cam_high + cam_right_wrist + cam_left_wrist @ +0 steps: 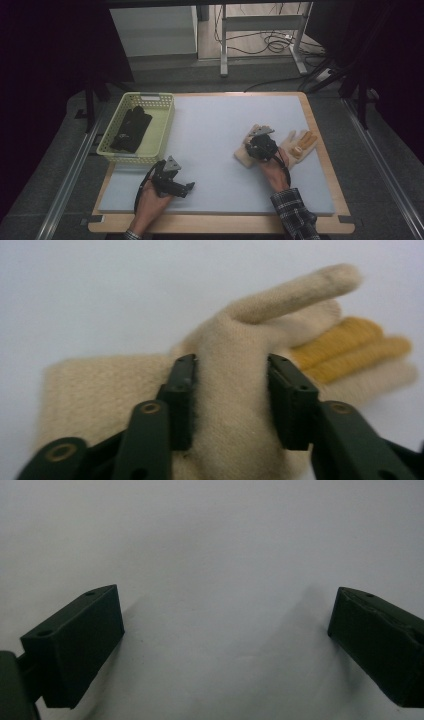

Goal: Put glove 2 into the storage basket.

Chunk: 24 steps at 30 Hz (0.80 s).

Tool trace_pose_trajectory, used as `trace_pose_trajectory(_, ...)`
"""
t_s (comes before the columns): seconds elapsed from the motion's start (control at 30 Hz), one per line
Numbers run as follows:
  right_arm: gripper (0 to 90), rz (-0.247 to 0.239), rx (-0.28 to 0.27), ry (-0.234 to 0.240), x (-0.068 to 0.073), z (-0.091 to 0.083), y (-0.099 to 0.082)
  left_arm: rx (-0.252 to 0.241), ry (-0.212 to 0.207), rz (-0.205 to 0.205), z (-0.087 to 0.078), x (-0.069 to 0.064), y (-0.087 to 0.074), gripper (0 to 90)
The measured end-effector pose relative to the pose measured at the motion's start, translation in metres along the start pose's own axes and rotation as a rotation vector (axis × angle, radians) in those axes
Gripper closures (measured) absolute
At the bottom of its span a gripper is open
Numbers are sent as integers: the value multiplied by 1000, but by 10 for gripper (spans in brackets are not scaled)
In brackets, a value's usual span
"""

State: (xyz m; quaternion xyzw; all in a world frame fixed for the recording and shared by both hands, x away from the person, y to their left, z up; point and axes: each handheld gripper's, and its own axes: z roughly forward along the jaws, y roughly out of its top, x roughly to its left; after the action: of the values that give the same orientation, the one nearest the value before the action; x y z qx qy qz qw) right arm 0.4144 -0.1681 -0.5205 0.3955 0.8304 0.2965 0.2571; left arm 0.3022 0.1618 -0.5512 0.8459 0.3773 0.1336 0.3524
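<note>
The right gripper (pixel 261 145) sat over a cream knitted glove (pixel 235 405) lying on the pale foam mat (pixel 215 150), at about four o'clock from the mat's middle. In the right gripper view its jaws were clamped on a bunched fold of the glove's palm, the knit pressed up between the pads, with the thumb pointing toward one o'clock and yellow-tipped fingers (pixel 350 347) spread toward three o'clock. The left gripper (pixel 172 182) rested low near the mat's seven o'clock corner, its jaws wide apart over bare foam, holding nothing. A yellow-green plastic basket (pixel 162 127) stood at the mat's ten o'clock edge, with a dark pair of gloves (pixel 131 129) lying inside it.
</note>
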Motion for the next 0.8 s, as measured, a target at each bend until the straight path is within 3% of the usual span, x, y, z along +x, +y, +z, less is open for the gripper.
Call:
trace_pose_trajectory(0.07,656,0,-16,22,-1,-4,0,0,0,0,0,0,0,13)
trace_pose_trajectory(0.1,738,-8,-44,50,-2,-12,2,0,0,0,0,0,0,14)
trace_pose_trajectory(0.13,738,-8,-44,50,-2,-12,2,0,0,0,0,0,0,14)
trace_pose_trajectory(0.17,798,-10,-62,66,-2,-18,3,0,0,-1,0,0,0,14)
trace_pose_trajectory(0.2,808,-4,-93,113,1,-28,7,1,0,0,0,0,0,14)
trace_pose_trajectory(0.33,797,-31,-124,201,18,-45,12,0,1,1,0,0,0,14)
trace_pose_trajectory(0.43,757,-54,-133,243,33,-47,12,0,1,4,0,0,0,14)
trace_pose_trajectory(0.53,570,-48,-110,286,46,-38,7,0,1,3,0,0,0,14)
trace_pose_trajectory(0.63,454,-53,-99,276,51,-32,4,0,1,3,0,0,0,14)
trace_pose_trajectory(0.77,456,-19,-116,283,44,-35,6,0,0,3,0,0,0,14)
trace_pose_trajectory(0.8,499,-12,-114,281,41,-36,6,0,0,3,0,0,0,14)
